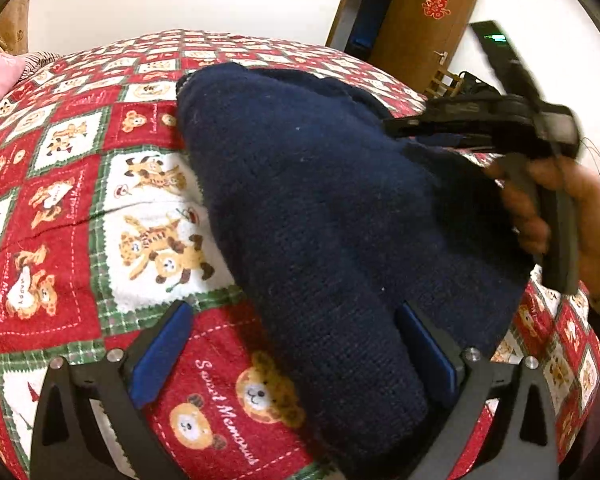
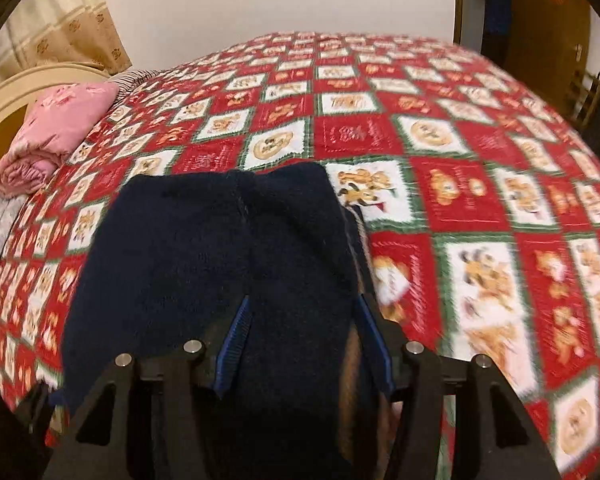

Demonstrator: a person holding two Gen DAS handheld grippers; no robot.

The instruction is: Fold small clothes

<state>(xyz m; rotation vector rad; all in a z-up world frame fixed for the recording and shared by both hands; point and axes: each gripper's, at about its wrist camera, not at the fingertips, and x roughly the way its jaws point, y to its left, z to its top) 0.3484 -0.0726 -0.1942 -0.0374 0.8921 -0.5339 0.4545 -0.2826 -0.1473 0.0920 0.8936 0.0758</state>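
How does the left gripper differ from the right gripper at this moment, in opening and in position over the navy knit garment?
The left gripper stands wide open; the right gripper is narrower. The left has only one of its fingers against the navy knit garment, the other over the bear-print blanket; the right straddles a fold of the garment. Both have blue-padded fingers and neither pinches the cloth.

Black-framed tongs [image 1: 296, 364] with blue pads [image 1: 162, 354], silver screws [image 2: 192, 346], grey handle.

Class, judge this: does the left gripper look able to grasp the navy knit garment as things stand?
Probably yes: the left gripper is open, and the navy knit garment already lies partly between its fingers, nothing covering it.
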